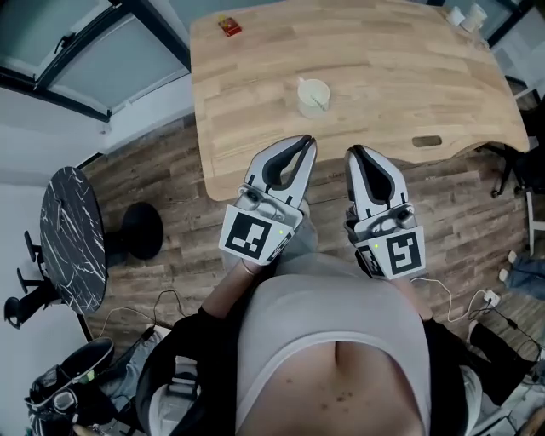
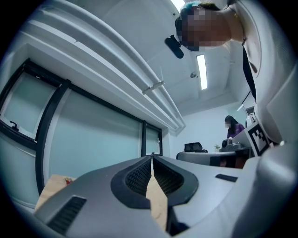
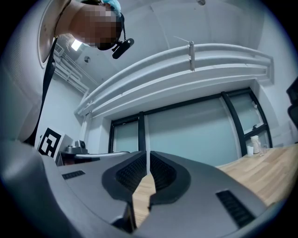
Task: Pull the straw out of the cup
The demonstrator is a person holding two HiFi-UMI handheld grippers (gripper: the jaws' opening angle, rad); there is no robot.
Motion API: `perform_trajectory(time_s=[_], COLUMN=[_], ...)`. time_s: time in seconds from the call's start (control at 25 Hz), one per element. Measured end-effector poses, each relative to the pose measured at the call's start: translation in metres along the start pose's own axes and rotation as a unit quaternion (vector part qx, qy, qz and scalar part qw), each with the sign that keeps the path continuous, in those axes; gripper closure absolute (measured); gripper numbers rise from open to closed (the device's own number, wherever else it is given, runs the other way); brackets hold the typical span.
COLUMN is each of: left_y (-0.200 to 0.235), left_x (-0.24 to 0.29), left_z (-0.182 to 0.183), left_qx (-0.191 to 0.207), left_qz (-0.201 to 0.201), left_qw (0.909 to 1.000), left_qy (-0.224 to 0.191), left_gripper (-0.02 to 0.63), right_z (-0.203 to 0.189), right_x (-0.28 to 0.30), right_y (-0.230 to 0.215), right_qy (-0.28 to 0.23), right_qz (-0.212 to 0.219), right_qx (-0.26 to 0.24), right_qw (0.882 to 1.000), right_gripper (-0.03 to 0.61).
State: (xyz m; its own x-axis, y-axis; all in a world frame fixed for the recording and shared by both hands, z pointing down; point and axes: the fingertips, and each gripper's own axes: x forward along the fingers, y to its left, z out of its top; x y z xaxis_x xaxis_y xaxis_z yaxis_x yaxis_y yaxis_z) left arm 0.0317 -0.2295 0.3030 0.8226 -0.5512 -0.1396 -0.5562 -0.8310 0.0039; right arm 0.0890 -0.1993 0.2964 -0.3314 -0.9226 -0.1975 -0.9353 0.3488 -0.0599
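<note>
So here's where you're at: both grippers are held out in front of your belly at the near edge of the wooden table (image 1: 255, 102), side by side and a bit apart. Your left gripper (image 1: 306, 140) has its jaws pressed together at the tips with nothing in them, and in the left gripper view (image 2: 152, 158) you only see a sliver of tabletop through the gap behind the tips. Same deal with your right gripper (image 1: 352, 152): jaws closed on nothing, and the right gripper view (image 3: 148, 165) shows only wood behind the pads.

The cup (image 1: 312, 96) is sitting upright on the table, past both sets of tips and roughly in line with the gap between them, a touch closer to the left one. Neither gripper is touching it. The straw (image 1: 316, 100) is in the cup, leaning across it.

Other stuff around: a small red box (image 1: 228, 26) near the far left corner of the table, and a black marble side table (image 1: 72, 238) on the floor off to your left
</note>
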Motion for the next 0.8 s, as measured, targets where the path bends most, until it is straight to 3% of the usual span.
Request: perform_trajectory(time_s=[0.4, 0.8], left_y=[0.055, 0.085], left_x=[0.054, 0.078], left_z=[-0.007, -0.004], left_qx=[-0.006, -0.005], left_qz=[-0.029, -0.040], left_qw=[0.9995, 0.9991], left_qy=[0.015, 0.007], left_gripper=[0.595, 0.595], right_z=[-0.004, -0.003], right_x=[0.075, 0.108], right_y=[-0.033, -0.050], right_qy=[-0.007, -0.015], right_qz=[-0.015, -0.031], right_qx=[0.000, -0.007], right_qw=[1.000, 0.999], right_gripper=[0.535, 0.535])
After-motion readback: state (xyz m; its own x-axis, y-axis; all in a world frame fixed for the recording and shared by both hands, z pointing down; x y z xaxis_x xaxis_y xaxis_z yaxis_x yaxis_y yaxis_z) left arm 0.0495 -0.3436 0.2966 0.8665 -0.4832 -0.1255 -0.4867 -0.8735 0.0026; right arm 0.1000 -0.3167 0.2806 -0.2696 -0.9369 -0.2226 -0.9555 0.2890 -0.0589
